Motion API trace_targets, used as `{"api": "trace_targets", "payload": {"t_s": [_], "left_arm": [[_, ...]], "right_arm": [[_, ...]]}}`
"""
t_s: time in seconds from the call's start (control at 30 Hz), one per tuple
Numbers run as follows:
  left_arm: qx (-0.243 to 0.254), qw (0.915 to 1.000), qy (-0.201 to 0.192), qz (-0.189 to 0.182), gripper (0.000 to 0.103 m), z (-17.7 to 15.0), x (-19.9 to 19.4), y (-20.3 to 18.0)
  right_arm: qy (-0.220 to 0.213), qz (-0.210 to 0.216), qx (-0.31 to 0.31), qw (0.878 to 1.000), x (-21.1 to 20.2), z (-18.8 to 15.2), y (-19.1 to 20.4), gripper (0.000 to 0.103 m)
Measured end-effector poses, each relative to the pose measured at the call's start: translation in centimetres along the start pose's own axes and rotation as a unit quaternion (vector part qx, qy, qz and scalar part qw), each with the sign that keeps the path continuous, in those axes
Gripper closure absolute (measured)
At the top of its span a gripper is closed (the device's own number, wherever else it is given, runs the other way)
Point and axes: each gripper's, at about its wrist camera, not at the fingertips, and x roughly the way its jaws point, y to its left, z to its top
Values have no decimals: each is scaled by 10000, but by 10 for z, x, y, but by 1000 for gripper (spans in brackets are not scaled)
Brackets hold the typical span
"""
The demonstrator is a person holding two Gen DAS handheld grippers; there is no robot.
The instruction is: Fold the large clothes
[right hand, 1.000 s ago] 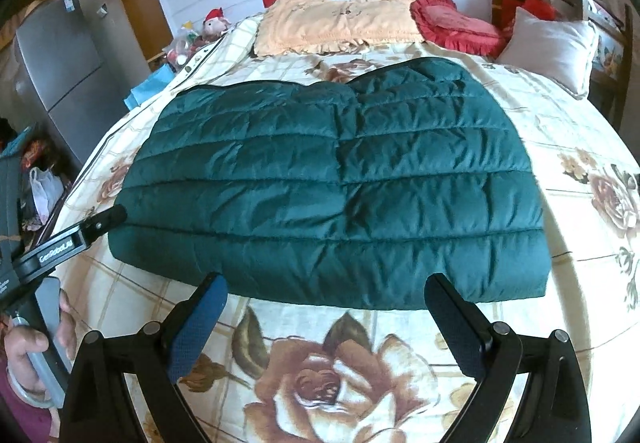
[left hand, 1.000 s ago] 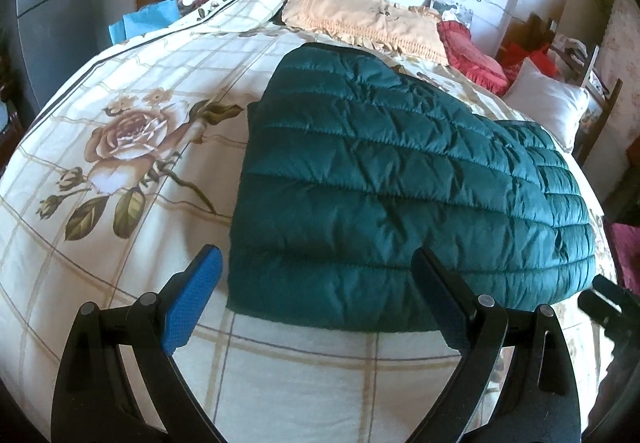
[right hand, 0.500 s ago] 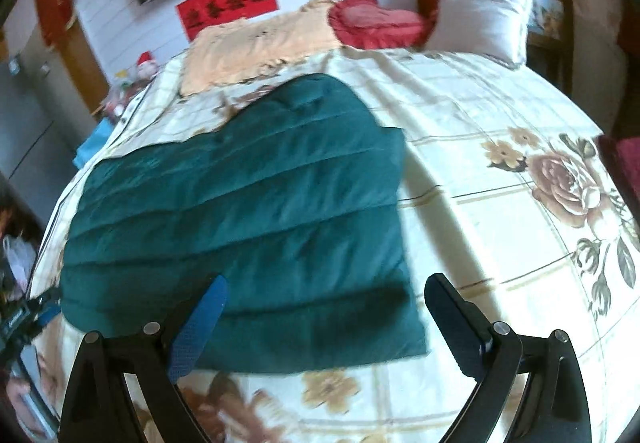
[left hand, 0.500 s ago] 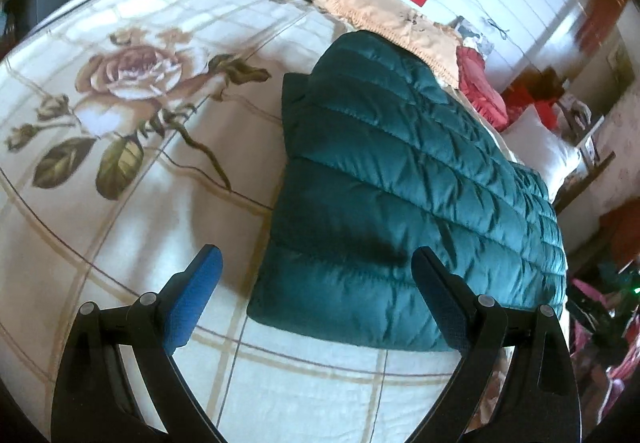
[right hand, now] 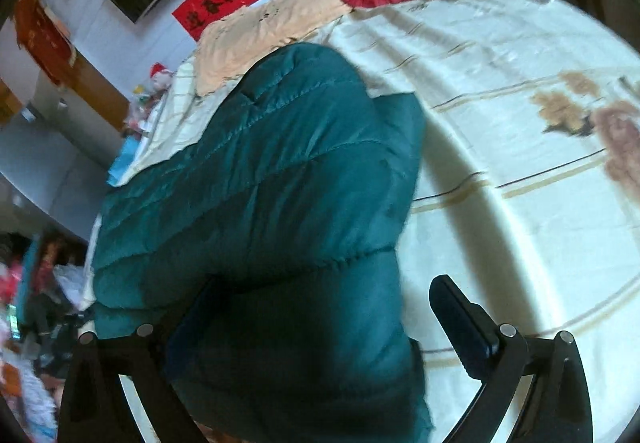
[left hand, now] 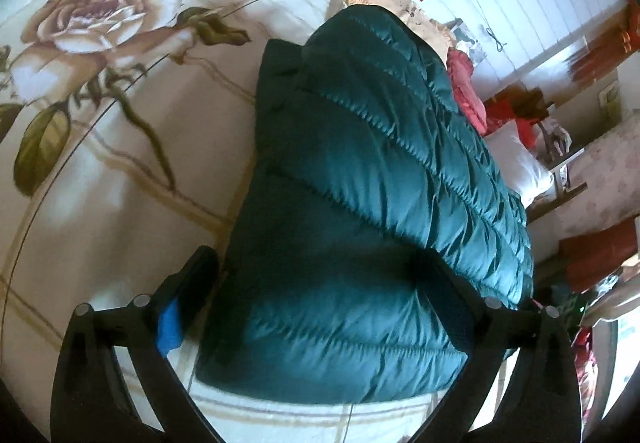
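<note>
A floral bedspread (left hand: 120, 163) covers the bed. On it lies a folded green quilted jacket (left hand: 372, 211). The left gripper (left hand: 324, 283) tilts down over the jacket's near left corner, jaws spread wide astride the padding. The right gripper (right hand: 320, 307) leans over the near right corner, jaws likewise spread, one finger over the fabric, the other above the bedspread.

Glossy quilted jacket (left hand: 372, 211) lies on a matt cloth bedspread (left hand: 100, 147).
</note>
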Motion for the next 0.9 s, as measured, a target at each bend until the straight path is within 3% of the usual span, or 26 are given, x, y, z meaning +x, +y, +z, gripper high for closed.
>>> {"api": "trace_targets", "payload": {"t_s": [0.1, 0.2, 0.37, 0.4, 0.47, 0.57, 0.7, 0.9], "left_arm": [[90, 10000, -34, 26, 1, 1, 6, -7], [89, 9999, -45, 63, 1, 2, 10, -12], [98, 9999, 23, 69, 3, 4, 11, -14], [125, 9999, 18, 51, 9, 3, 9, -15], [218, 9997, -6, 66, 20, 2, 4, -21], [497, 9987, -65, 136, 36, 0, -9, -31], [614, 9981, -30, 28, 45, -3, -28, -32], [875, 9960, 174, 10, 45, -31, -67, -25]], "right_arm": [[90, 194, -189, 9996, 9, 0, 9, 0], [129, 101, -381, 9991, 17, 1, 19, 0], [48, 37, -204, 9998, 20, 2, 21, 0], [-20, 14, -222, 9997, 18, 1, 23, 4], [-197, -109, -390, 9990, 8, -3, 35, 26], [-362, -91, -430, 9984, -10, -7, 48, 49], [-365, 111, -309, 9988, -33, -15, 54, 57], [-190, 217, -590, 9978, -67, -50, 74, 57]]}}
